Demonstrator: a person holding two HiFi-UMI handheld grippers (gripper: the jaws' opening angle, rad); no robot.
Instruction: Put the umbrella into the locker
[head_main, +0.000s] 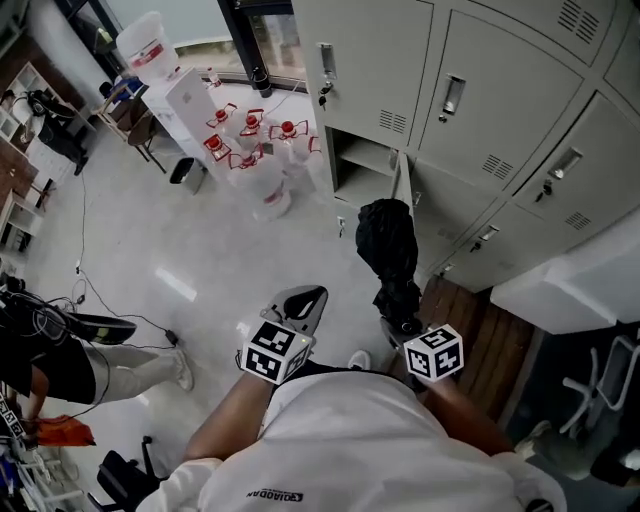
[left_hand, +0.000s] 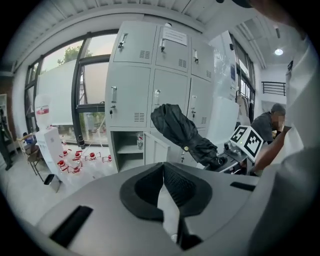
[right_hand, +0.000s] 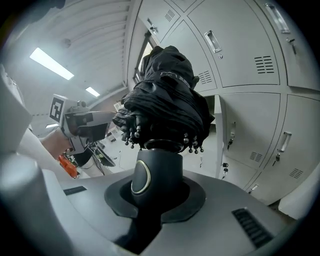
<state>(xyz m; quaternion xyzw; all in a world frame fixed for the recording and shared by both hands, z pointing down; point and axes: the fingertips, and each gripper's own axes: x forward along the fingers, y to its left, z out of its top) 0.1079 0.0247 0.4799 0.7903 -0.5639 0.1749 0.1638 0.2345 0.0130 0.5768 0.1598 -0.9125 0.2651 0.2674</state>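
- In the right gripper (right_hand: 159, 192), the jaws are clamped on the handle (right_hand: 159, 172) of the folded black umbrella (right_hand: 167, 107).
- The umbrella's long axis runs straight on from the jaws, tip toward the open locker compartment (head_main: 362, 165), close ahead beside its half-open door (head_main: 401, 188).
- The left gripper (left_hand: 162, 167), pads together and empty, sits alongside. The right is nearer.

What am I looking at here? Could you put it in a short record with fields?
umbrella: black, folded, held up in front of the lockers
right gripper: shut on the umbrella's handle
left gripper: shut, empty
locker: bottom compartment, door open
status: umbrella not yet inside
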